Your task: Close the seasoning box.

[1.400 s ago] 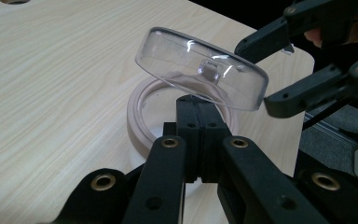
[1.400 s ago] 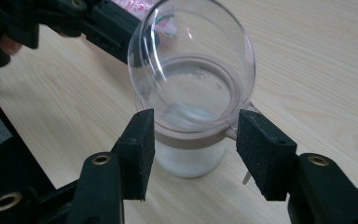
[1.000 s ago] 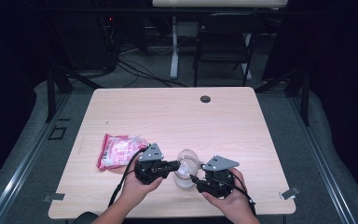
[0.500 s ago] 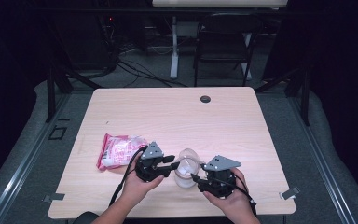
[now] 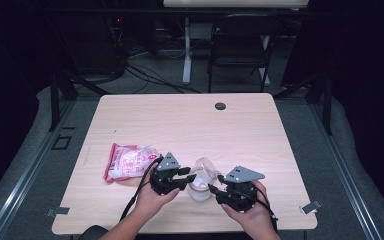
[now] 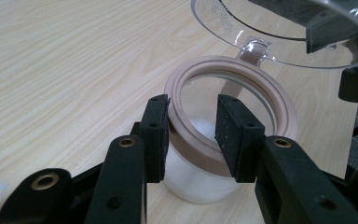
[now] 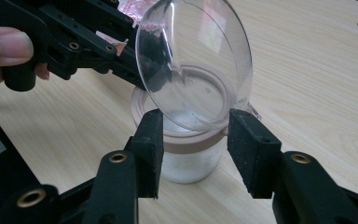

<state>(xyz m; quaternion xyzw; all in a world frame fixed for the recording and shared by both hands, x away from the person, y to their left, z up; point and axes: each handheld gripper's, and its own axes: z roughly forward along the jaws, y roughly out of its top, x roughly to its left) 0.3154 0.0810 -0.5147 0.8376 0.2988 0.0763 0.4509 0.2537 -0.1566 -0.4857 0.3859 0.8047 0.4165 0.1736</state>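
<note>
A small clear jar (image 5: 199, 186) with a pinkish rim (image 6: 233, 84) and white powder inside stands near the front edge of the wooden surface (image 5: 190, 125), between the two hands. Its clear domed lid (image 7: 196, 60) is flipped open and tilted upward, joined to the rim by a small clear hinge tab (image 6: 254, 46). The left claw (image 6: 192, 135) has come in from the left side and its jaws straddle the pink rim, one pad outside the rim and one inside the mouth, closed tight or very nearly so on the rim wall. The right claw (image 7: 196, 149) sits at the near right of the jar with its jaws parted wider than the jar; whether its pads touch the jar cannot be told, and it appears to grip nothing. The left hand (image 5: 152, 200) and right hand (image 5: 252, 217) hold the tools from the bottom of the high view. A pink and white packet (image 5: 127, 161) lies flat on the surface just left of the left claw. A small dark round hole (image 5: 220, 106) sits near the far edge.
</note>
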